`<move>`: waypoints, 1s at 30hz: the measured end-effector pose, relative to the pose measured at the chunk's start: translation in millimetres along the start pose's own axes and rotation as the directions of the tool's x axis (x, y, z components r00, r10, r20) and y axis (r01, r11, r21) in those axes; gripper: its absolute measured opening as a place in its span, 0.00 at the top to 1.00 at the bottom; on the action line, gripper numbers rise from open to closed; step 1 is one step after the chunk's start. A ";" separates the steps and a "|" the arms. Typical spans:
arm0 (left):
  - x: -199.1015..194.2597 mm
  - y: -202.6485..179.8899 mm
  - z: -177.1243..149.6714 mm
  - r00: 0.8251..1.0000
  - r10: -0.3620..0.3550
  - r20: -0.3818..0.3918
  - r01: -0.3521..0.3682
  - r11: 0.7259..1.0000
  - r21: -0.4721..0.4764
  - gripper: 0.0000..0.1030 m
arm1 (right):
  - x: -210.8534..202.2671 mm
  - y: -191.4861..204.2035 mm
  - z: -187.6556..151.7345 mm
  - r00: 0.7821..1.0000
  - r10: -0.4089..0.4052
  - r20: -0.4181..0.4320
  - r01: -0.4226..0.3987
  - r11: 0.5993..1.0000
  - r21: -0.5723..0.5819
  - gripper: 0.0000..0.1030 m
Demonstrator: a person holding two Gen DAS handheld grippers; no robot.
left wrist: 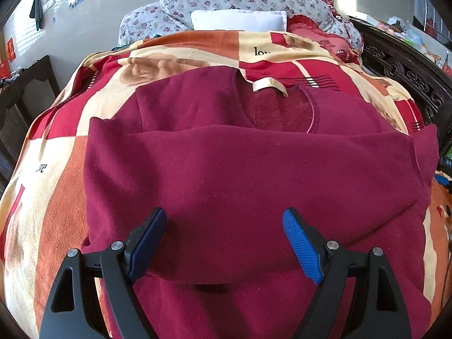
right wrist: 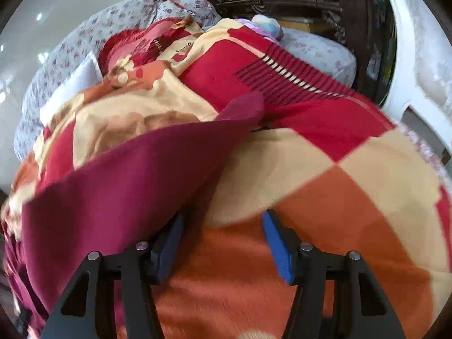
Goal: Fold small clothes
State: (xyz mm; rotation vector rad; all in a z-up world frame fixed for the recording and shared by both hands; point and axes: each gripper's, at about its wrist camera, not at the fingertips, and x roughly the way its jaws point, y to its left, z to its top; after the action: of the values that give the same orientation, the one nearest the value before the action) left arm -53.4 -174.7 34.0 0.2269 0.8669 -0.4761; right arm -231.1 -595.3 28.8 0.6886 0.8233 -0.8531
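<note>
Left gripper (left wrist: 224, 219) hovers over the maroon garment (left wrist: 254, 175), jaws spread, nothing held. Right gripper (right wrist: 223, 226) sits at the garment's edge, jaws apart, empty. The garment lies on the patterned blanket (left wrist: 59, 197), sleeve folded across; further folds appear outstanding.

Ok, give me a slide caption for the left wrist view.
Left gripper open above a partly folded maroon sweater spread on a red-and-cream checked blanket.

Bright daylight; right view motion-blurred, perhaps; fisheye edges warped.
</note>
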 end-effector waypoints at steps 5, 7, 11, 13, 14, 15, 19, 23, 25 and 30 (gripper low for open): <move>0.7 2.0 0.1 1.000 0.000 -0.013 0.000 1.000 -0.005 0.19 | 17.3 -0.7 11.6 0.998 0.053 0.033 -0.055 0.996 0.069 0.40; -1.3 4.3 0.2 1.000 -0.005 -0.011 0.005 1.000 -0.013 0.19 | 15.1 2.4 14.1 0.997 0.068 0.043 -0.070 0.996 0.056 0.91; -8.8 10.7 0.2 1.000 -0.010 0.003 0.010 1.000 -0.017 0.19 | -15.0 7.5 12.5 0.989 0.109 0.096 -0.111 0.994 0.019 0.94; -12.7 15.3 -0.3 1.000 -0.012 0.010 0.012 1.000 -0.019 0.19 | -42.2 6.0 10.4 0.979 0.148 0.143 -0.153 0.988 0.021 0.94; -14.7 18.5 -0.7 1.000 -0.012 0.013 0.012 1.000 -0.022 0.19 | -55.0 5.9 9.0 0.973 0.159 0.167 -0.164 0.986 0.014 0.94; -16.4 22.0 -0.7 1.000 -0.011 0.015 0.012 1.000 -0.025 0.19 | -78.3 7.9 7.2 0.964 0.169 0.206 -0.172 0.985 -0.006 0.94; -26.1 40.2 1.8 0.999 -0.016 0.031 0.018 0.998 -0.053 0.19 | -147.1 34.6 0.5 0.927 0.242 0.286 -0.215 0.969 -0.123 0.94; -39.4 64.9 8.9 0.997 -0.043 0.058 0.050 0.991 -0.126 0.19 | -201.5 110.6 -23.4 0.880 0.388 0.274 -0.286 0.893 -0.346 0.95; -46.4 79.0 11.7 0.995 -0.060 0.074 0.072 0.982 -0.174 0.19 | -207.2 162.9 -44.6 0.856 0.479 0.195 -0.351 0.814 -0.462 0.95; -52.8 107.6 12.4 0.993 -0.064 0.099 0.088 0.962 -0.259 0.19 | -153.6 294.4 -130.2 0.826 0.547 -0.137 -0.498 0.594 -0.631 0.95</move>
State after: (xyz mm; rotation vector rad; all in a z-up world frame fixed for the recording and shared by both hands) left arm -21.5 -69.2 82.7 -0.0723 0.8430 -0.4343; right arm -85.9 -292.2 148.1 0.2378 0.7246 -0.0120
